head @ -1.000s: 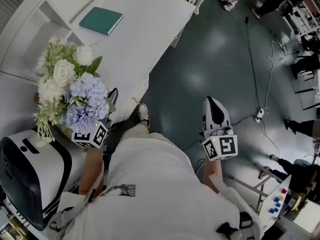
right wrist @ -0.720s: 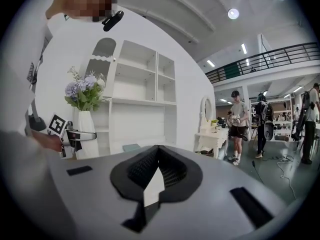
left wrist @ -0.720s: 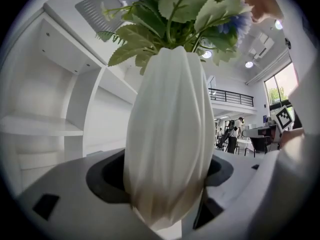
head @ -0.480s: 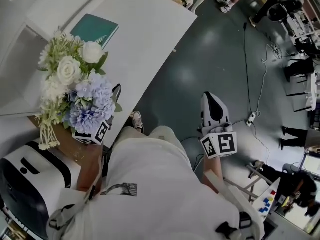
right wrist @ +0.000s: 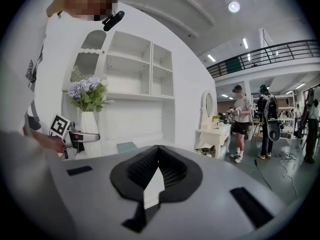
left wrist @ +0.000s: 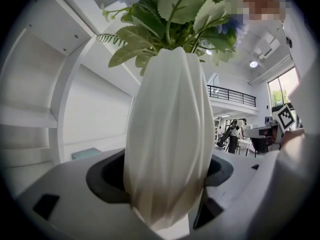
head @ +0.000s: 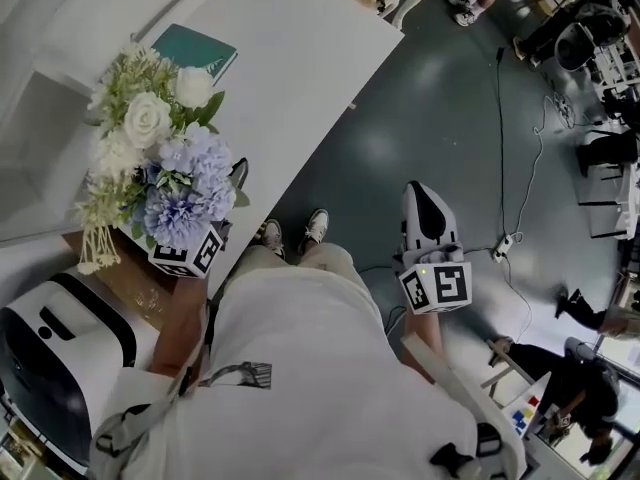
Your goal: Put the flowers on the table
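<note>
White ribbed vase (left wrist: 167,134) clamped in left hand-held gripper (head: 228,193), upright, held in air. Flowers (head: 165,173), white roses and blue hydrangeas, sit over near edge of white tabletop (head: 300,58); teal book (head: 195,50) beyond. Right hand-held gripper (right wrist: 156,171): jaws together, empty, over grey floor (head: 420,118). Only print: black-and-white square markers (head: 437,288) on cubes.

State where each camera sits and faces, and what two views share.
Head view: on the person's head, looking steeply down at table and floor; shows torso, shoes, left gripper under the flowers, right gripper.
Left gripper view: on that gripper, along its jaws, clamped on the vase, towards shelves; right gripper's cube at right.
Right gripper view: on that gripper, along its shut, empty jaws towards shelves; torso at left.
Shared: head and right gripper views both show flowers and book.
</note>
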The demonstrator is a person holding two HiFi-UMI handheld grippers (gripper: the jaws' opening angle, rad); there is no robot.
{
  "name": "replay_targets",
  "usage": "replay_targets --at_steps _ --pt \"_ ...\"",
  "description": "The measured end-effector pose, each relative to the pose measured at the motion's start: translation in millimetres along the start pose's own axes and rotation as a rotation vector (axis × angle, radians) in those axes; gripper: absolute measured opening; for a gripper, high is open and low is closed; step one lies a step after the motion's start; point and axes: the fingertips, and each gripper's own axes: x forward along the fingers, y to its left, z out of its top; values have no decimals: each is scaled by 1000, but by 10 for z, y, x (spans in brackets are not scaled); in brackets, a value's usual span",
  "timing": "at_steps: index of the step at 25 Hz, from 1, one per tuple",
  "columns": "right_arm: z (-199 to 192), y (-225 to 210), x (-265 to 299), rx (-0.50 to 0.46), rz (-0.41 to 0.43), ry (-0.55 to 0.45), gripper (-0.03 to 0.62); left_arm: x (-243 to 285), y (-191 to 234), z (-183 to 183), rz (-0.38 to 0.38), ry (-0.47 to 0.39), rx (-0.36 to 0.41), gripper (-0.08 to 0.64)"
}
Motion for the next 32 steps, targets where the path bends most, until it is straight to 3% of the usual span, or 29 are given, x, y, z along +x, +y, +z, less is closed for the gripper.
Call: replay_targets --at_steps 4,6,10,15,21,32 --pt "30 -118 362 6 49 -11 9 207 72 3 22 10 28 390" --pt "-1 -426 716 6 69 -4 9 649 99 -62 30 30 37 390" --pt "-364 -1141 1429 0 96 26 9 1680 236 -582 56 57 25 390" --pt "-691 -1427 1774 -16 109 74 9 2217 448 -1045 85 76 18 390" --pt "-644 -1405 1657 -41 107 116 9 2262 545 -1168 112 91 8 390" --pt "-485 -1181 1365 -68 96 191 9 2291 571 -1240 79 116 32 390"
